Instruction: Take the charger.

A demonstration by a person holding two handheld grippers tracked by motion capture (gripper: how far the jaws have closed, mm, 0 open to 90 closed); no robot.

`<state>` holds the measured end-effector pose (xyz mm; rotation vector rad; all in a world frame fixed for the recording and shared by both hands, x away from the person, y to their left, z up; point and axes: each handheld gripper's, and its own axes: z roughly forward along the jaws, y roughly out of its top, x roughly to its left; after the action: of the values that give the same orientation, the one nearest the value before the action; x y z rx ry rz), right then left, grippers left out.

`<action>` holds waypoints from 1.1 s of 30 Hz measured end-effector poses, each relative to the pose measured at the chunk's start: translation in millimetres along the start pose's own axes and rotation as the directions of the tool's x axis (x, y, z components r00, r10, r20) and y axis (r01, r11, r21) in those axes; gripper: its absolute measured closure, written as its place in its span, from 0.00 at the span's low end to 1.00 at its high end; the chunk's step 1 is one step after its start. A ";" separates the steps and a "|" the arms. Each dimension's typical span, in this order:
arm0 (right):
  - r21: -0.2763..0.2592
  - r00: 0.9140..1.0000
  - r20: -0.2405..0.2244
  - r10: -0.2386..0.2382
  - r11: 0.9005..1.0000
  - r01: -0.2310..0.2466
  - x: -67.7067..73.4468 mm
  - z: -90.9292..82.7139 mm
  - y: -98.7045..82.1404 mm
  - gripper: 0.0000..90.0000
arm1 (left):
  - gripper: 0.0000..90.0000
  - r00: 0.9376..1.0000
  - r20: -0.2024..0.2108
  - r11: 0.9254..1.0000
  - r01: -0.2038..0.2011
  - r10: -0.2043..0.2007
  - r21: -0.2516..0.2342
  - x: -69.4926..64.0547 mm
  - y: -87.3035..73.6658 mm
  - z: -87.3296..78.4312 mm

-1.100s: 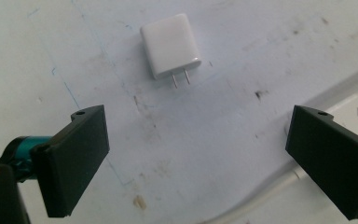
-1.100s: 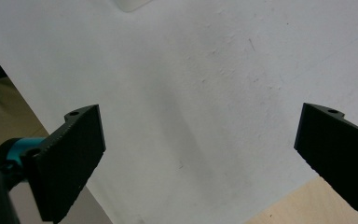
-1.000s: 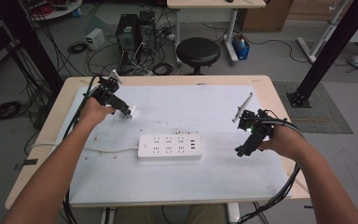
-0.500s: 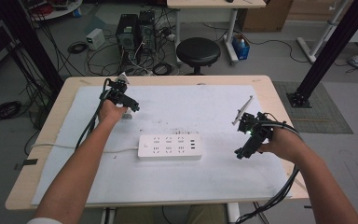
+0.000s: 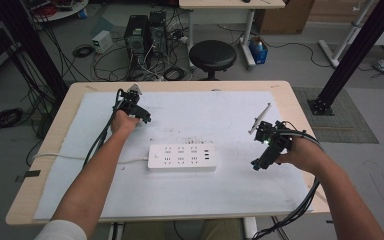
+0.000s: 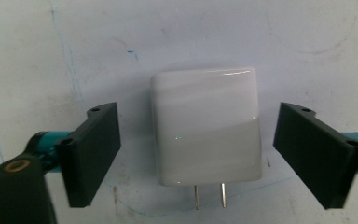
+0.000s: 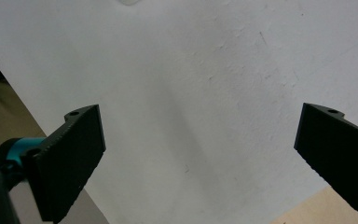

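A white plug-in charger [image 6: 205, 130] with two metal prongs lies flat on the white mat [image 5: 220, 115]. My left gripper [image 6: 200, 144] hangs right over it, one jaw on each side. The jaws have just been closing, but a gap still shows between each pad and the charger's sides. In the high view the left gripper [image 5: 139, 116] is at the mat's back left. A white power strip [image 5: 181, 157] with several sockets lies mid-table, its cable running left. My right gripper [image 5: 260, 161] hovers at the right, jaws open wide over bare mat [image 7: 191, 93].
The wooden table edge [image 5: 45, 165] borders the mat. A black stool [image 5: 212, 54], computer towers and loose cables sit on the floor behind the table. A thin white strip [image 5: 260, 117] sticks up near the right gripper.
The left hand has shifted right and sunk toward the mat at the back left, and its forearm has swung in closer to the power strip. The right hand has kept still.
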<state>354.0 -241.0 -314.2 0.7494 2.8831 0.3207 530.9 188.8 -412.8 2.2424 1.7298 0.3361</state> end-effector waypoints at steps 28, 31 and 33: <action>-0.022 0.999 0.002 0.032 0.999 -0.032 1.6 -3.0 -1.4 0.01 | 0.47 0.978 0.080 0.980 -0.186 0.191 -0.063 0.7 -13.1 -45.2; -0.028 1.000 0.005 0.022 0.999 -0.022 3.4 -3.4 -0.5 0.01 | 0.47 0.960 0.100 0.963 -0.256 0.263 -0.084 -2.0 -19.8 -62.6; -0.035 0.999 0.028 0.031 0.999 -0.030 6.1 -4.9 0.8 0.01 | 0.47 0.931 0.140 0.940 -0.322 0.336 -0.112 -4.7 -29.1 -80.7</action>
<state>348.2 -238.2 -309.9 0.7859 2.8349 0.3592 474.9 198.0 -348.2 2.4203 1.2345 0.2895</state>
